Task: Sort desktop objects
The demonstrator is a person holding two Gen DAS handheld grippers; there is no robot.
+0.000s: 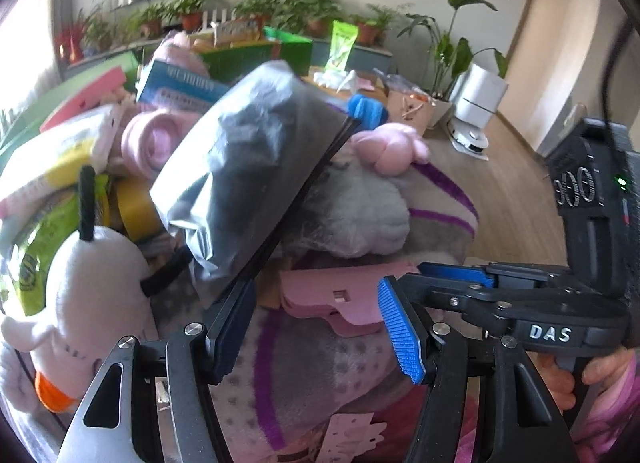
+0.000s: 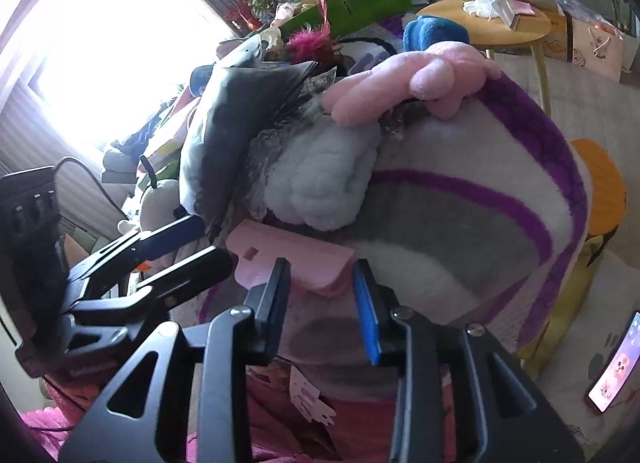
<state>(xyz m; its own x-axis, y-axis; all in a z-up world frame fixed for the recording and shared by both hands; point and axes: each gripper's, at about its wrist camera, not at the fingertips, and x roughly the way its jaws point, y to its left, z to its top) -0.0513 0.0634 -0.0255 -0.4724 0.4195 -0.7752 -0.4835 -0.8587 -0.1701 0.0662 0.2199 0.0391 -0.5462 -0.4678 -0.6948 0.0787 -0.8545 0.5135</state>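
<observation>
**Risk check: loose pink piece and a leaning bag**

Both claws sit low over the striped blanket [image 2: 460, 199], either side of the pink foam piece [image 2: 288, 263]. It lies flat on the blanket in front of the pile, near edge poking between the right claw's fingers.

Right claw [image 2: 322, 311]: jaws partly spread, nothing pinched. In the right wrist view I see a gap between each pad and the foam. Left claw [image 1: 320, 327]: spread wide, empty, foam piece just ahead of its tips.

What I'd worry about:
- Foam is thin and flat on soft fabric. Closing now probably grabs a fold of blanket with it, or the pads just push the piece forward under the pile.
- Grey plastic bag [image 1: 240, 167] leans right over the left claw's left finger (looks like it touches the fingertip, can't confirm). Any lift or sweep there likely tips it, and the pile behind goes with it.
- White plush toy [image 1: 100, 283] sits close on the left; easy to nudge.
- Claws are near each other; the right one's fingers cross just ahead of the left one's right finger, so a careless close could clash.
</observation>
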